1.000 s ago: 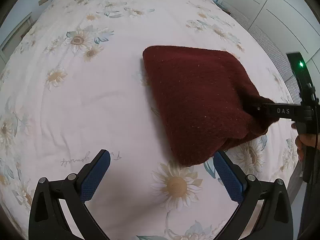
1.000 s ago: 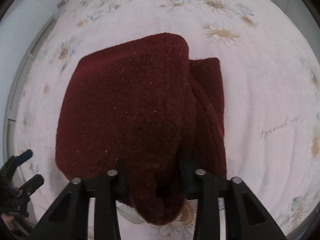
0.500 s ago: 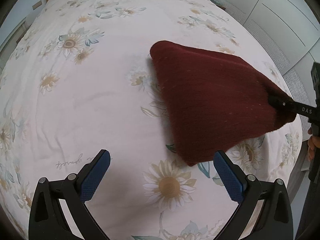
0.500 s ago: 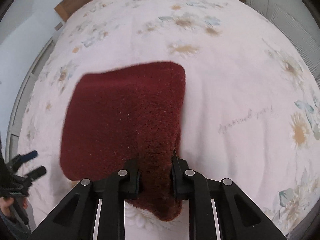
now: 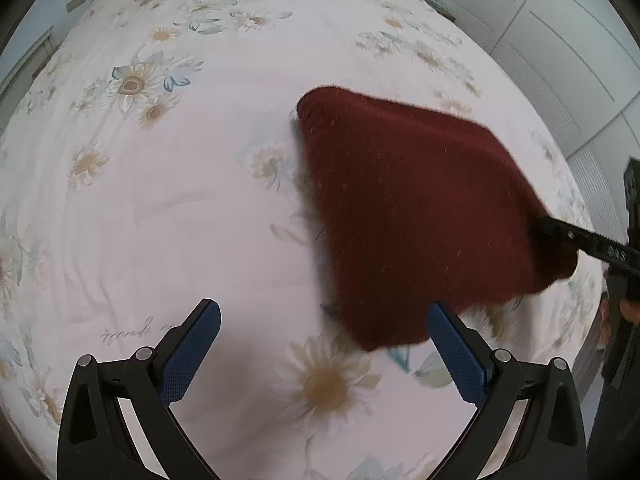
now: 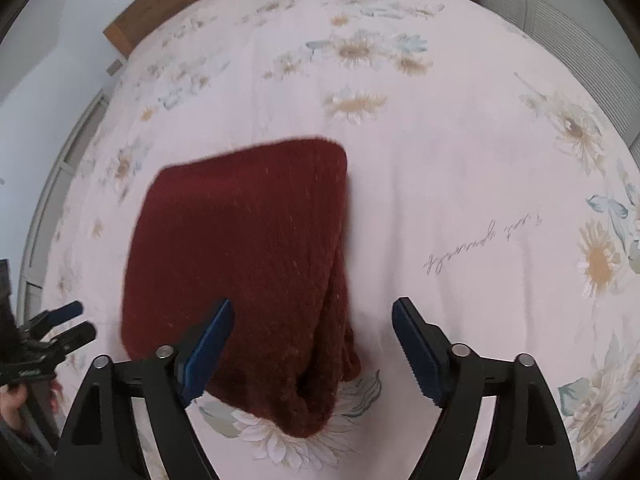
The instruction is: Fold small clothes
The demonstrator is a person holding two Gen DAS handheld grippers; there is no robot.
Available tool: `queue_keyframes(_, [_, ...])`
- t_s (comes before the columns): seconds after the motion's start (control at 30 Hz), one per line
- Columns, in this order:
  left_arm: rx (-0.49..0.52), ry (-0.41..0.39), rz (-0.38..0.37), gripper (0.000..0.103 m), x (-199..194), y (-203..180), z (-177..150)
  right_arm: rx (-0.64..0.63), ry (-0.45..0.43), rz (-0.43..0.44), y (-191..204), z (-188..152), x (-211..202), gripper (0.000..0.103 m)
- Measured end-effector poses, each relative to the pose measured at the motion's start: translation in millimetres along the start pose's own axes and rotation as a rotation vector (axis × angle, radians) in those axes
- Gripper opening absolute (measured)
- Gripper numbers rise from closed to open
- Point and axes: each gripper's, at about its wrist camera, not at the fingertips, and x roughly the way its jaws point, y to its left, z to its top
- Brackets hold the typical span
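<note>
Spread right tool point(image 6: 312, 344) over maroon knit point(image 6: 248, 264)

Bed sheet point(image 5: 192, 208) mostly open: the left side and the head end give clear passage. Only obstacle is the folded dark red knit point(image 6: 248, 264), lying near the bed's foot-side edge. Right gripper point(image 6: 312, 344) has jaws spread over its near end; left gripper point(image 5: 320, 344), jaws wide, sits just beside its corner. Wardrobe doors point(image 5: 560, 48) border one bed edge.

Floral bedsheet point(image 5: 200, 200), wood headboard point(image 6: 132, 28), white closet doors point(image 5: 560, 52).
</note>
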Motion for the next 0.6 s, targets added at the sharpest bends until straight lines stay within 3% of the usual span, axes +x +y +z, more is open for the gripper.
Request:
queue_keyframes(0.17, [0.021, -0.021, -0.001, 0.102, 2.4, -21.3, 29.0, -0.043, -0.02, -0.027, 7.2, 14.0, -10.2, 0.103])
queue_keyframes(0.33, [0.052, -0.016, 0.024, 0.102, 20.4, -51.8, 59.4, -0.078, -0.02, -0.042, 15.7, 24.4, -1.6, 0.103])
queue_keyframes(0.6, [0.007, 0.054, 0.067, 0.102, 68.0, -52.3, 65.8, -0.068, 0.076, -0.038, 16.3, 19.2, 44.7, 0.103])
